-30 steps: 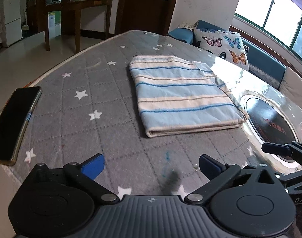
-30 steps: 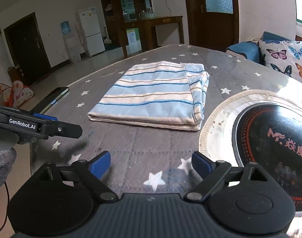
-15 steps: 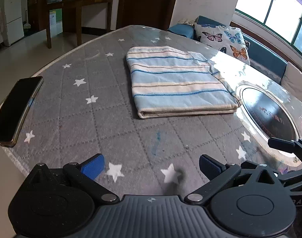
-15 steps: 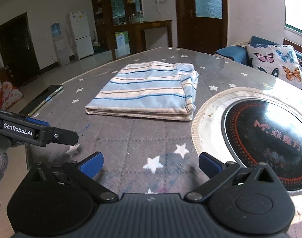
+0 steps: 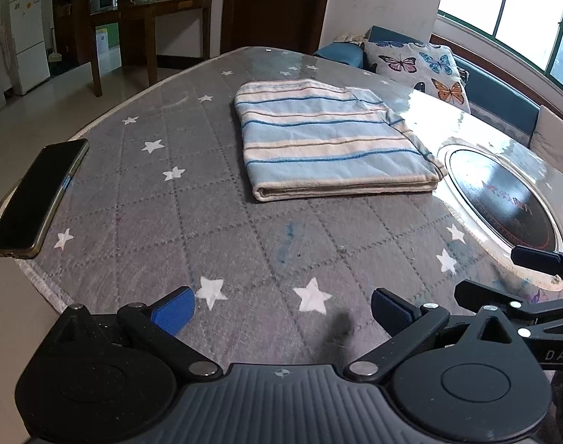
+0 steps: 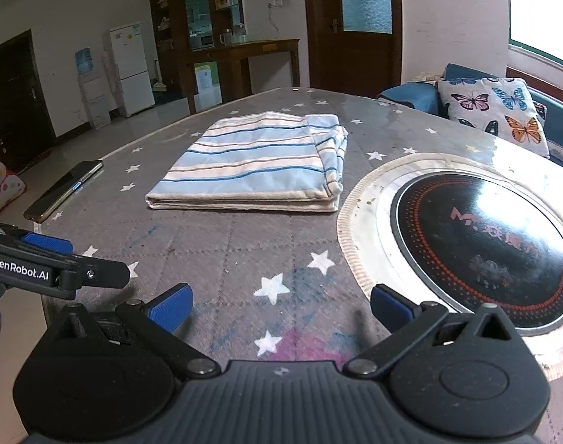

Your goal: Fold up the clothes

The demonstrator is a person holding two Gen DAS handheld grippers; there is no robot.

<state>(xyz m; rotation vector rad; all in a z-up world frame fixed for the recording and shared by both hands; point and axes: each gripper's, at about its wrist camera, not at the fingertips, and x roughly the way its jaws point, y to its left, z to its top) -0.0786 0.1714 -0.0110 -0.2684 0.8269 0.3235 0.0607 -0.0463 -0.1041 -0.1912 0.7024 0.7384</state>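
Observation:
A folded cloth with light-blue, cream and dark-blue stripes (image 5: 329,140) lies flat on the grey star-patterned table cover (image 5: 141,222); it also shows in the right wrist view (image 6: 259,162). My left gripper (image 5: 281,310) is open and empty, near the table's front edge, well short of the cloth. My right gripper (image 6: 279,307) is open and empty, also short of the cloth. The left gripper shows at the left edge of the right wrist view (image 6: 56,262), and the right gripper at the right edge of the left wrist view (image 5: 536,277).
A black phone (image 5: 37,196) lies at the table's left edge, also in the right wrist view (image 6: 65,188). A round black induction hob (image 6: 481,240) is set into the table right of the cloth. A sofa with a butterfly cushion (image 6: 492,111) stands behind.
Both grippers have drawn back from the cloth toward the table's front edge, so the cloth looks farther away. Both stayed open. The cloth has not moved.

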